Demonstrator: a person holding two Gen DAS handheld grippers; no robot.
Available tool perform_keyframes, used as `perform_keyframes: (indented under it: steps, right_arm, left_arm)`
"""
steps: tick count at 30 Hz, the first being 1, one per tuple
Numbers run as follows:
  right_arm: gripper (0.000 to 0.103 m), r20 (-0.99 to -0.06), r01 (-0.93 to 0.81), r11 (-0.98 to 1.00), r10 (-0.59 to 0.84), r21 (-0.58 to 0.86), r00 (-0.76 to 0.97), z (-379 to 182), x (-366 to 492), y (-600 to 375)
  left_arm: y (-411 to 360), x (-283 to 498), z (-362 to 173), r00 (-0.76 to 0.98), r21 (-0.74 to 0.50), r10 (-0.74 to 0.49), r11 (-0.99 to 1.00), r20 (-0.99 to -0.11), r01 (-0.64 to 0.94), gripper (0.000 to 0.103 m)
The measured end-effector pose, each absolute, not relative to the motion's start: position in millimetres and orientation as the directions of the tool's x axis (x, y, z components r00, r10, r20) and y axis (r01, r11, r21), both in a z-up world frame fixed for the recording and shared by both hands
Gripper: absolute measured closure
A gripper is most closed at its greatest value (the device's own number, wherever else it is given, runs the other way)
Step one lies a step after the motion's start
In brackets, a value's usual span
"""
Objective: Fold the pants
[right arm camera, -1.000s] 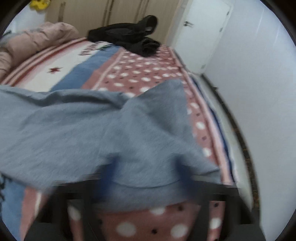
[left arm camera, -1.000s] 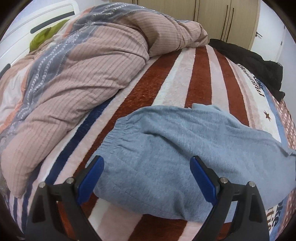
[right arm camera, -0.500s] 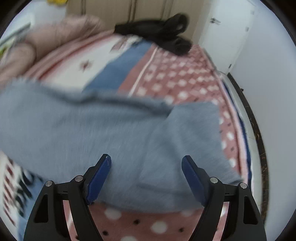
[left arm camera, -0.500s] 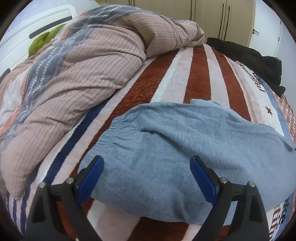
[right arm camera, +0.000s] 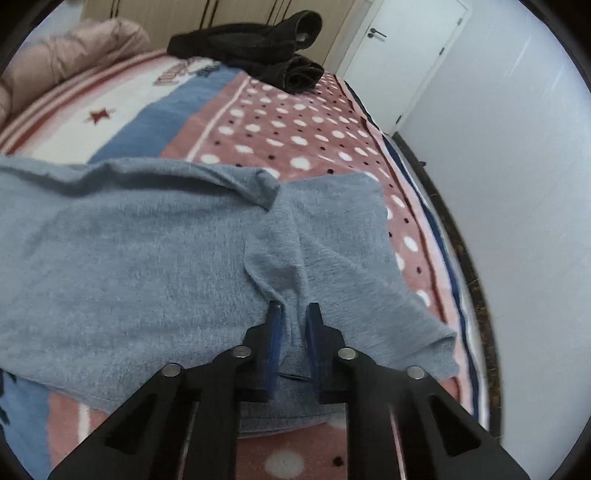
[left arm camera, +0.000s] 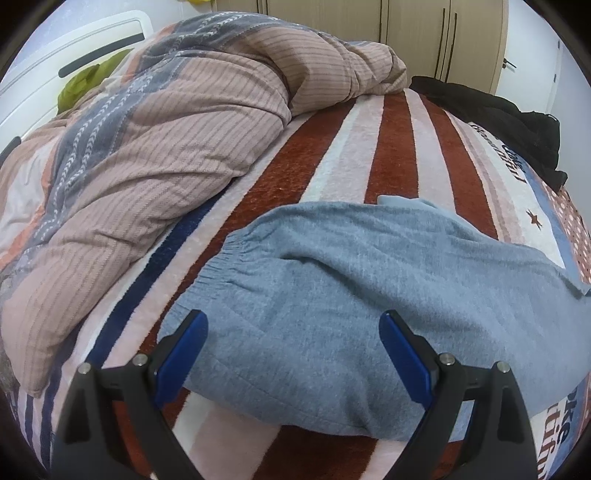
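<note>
Blanket (left arm camera: 417, 147) lettering, beside the red star (left arm camera: 533, 219): we cannot read it.
Blanket's near edge: we read only "ke" (left arm camera: 567, 413).

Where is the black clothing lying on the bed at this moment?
In the right wrist view the black clothing lies at the far end of the bed, top centre, before the wardrobe, beyond the dotted blanket.
</note>
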State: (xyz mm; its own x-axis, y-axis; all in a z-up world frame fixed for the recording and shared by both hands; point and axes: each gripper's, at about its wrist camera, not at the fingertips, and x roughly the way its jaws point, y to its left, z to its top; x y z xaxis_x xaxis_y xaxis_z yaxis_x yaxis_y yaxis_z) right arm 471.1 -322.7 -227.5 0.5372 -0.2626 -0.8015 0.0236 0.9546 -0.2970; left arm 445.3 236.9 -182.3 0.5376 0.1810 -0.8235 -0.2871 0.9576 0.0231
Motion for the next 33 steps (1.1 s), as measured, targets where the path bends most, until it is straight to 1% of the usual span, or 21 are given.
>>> perform_keyframes:
  steps: [2, 5, 8, 11, 12, 13, 15, 17, 18, 19, 20, 21, 23, 26, 27, 28, 31, 33]
  right_arm:
    - [0.100, -0.799, 0.030, 0.952, -0.274, -0.306, 0.536, -220.5, 474.6, -320.7]
    - [0.100, -0.763, 0.072, 0.939, -0.316, -0.336, 0.564, -200.0, 487.3, -327.6]
    - [0.100, -0.736, 0.124, 0.931, -0.350, -0.344, 0.579, -176.9, 502.0, -340.2]
    - [0.100, -0.693, 0.166, 0.899, -0.421, -0.406, 0.586, -162.5, 521.8, -351.1]
    - [0.096, -0.693, 0.176, 0.899, -0.423, -0.401, 0.583, -161.7, 524.1, -354.1]
    - [0.090, -0.708, 0.200, 0.901, -0.426, -0.384, 0.563, -164.6, 528.6, -361.6]
    - [0.060, -0.738, 0.243, 0.902, -0.432, -0.357, 0.518, -173.2, 534.0, -373.0]
    - [0.054, -0.727, 0.264, 0.909, -0.417, -0.323, 0.545, -177.4, 524.8, -376.4]
    - [0.041, -0.728, 0.254, 0.923, -0.384, -0.289, 0.568, -177.4, 516.2, -376.9]
    - [0.036, -0.744, 0.235, 0.946, -0.322, -0.224, 0.585, -179.4, 504.5, -380.2]
    - [0.033, -0.764, 0.235, 0.960, -0.267, -0.154, 0.588, -182.8, 490.9, -384.6]
    - [0.033, -0.778, 0.231, 0.969, -0.210, -0.086, 0.593, -186.9, 478.5, -388.1]
    - [0.033, -0.808, 0.186, 0.973, 0.000, 0.135, 0.589, -203.9, 432.0, -399.9]
    - [0.031, -0.791, 0.161, 0.931, 0.176, 0.326, 0.586, -229.3, 372.6, -413.8]
    - [0.031, -0.763, 0.126, 0.928, 0.206, 0.352, 0.612, -231.6, 350.5, -416.9]
    - [0.031, -0.746, 0.105, 0.927, 0.219, 0.361, 0.629, -231.4, 337.1, -418.3]
    - [0.029, -0.718, 0.095, 0.898, 0.276, 0.430, 0.639, -227.2, 313.4, -426.8]
    - [0.028, -0.721, 0.111, 0.883, 0.293, 0.455, 0.628, -224.2, 313.3, -428.2]
  left_arm:
    - [236.7, 445.2, -181.7, 0.537, 0.028, 0.184, 0.958, -0.823, -0.285, 0.011]
    - [237.9, 446.0, -180.6, 0.534, 0.044, 0.197, 0.958, -0.822, -0.284, 0.011]
    - [243.1, 446.4, -182.2, 0.530, 0.035, 0.198, 0.953, -0.824, -0.302, 0.011]
    - [245.2, 447.9, -183.8, 0.530, 0.049, 0.215, 0.950, -0.820, -0.308, 0.011]
    - [245.8, 448.8, -184.0, 0.531, 0.053, 0.220, 0.949, -0.818, -0.312, 0.011]
    - [247.0, 449.6, -184.2, 0.530, 0.053, 0.222, 0.947, -0.818, -0.316, 0.011]
    - [251.4, 451.0, -183.5, 0.524, 0.045, 0.216, 0.946, -0.824, -0.320, 0.011]
    - [258.0, 450.4, -178.3, 0.528, 0.053, 0.232, 0.942, -0.817, -0.331, 0.011]
    - [264.1, 449.2, -174.7, 0.529, 0.056, 0.239, 0.939, -0.814, -0.339, 0.011]
    - [269.7, 448.3, -173.1, 0.522, 0.049, 0.232, 0.939, -0.821, -0.340, 0.010]
    - [277.4, 446.5, -171.7, 0.515, 0.037, 0.223, 0.937, -0.828, -0.346, 0.010]
    - [287.6, 442.4, -169.6, 0.513, 0.023, 0.226, 0.928, -0.828, -0.371, 0.008]
    - [304.6, 434.9, -170.3, 0.505, -0.023, 0.212, 0.908, -0.837, -0.419, 0.003]
    - [325.8, 427.1, -188.1, 0.467, -0.188, 0.048, 0.876, -0.883, -0.445, 0.002]
    - [327.2, 426.5, -197.2, 0.443, -0.233, -0.016, 0.867, -0.896, -0.441, 0.002]
    - [325.9, 426.2, -202.8, 0.432, -0.256, -0.049, 0.864, -0.901, -0.435, 0.002]
    - [318.5, 426.3, -214.6, 0.417, -0.278, -0.079, 0.853, -0.905, -0.442, 0.002]
    - [315.5, 427.6, -219.5, 0.441, -0.329, -0.114, 0.831, -0.890, -0.449, 0.002]
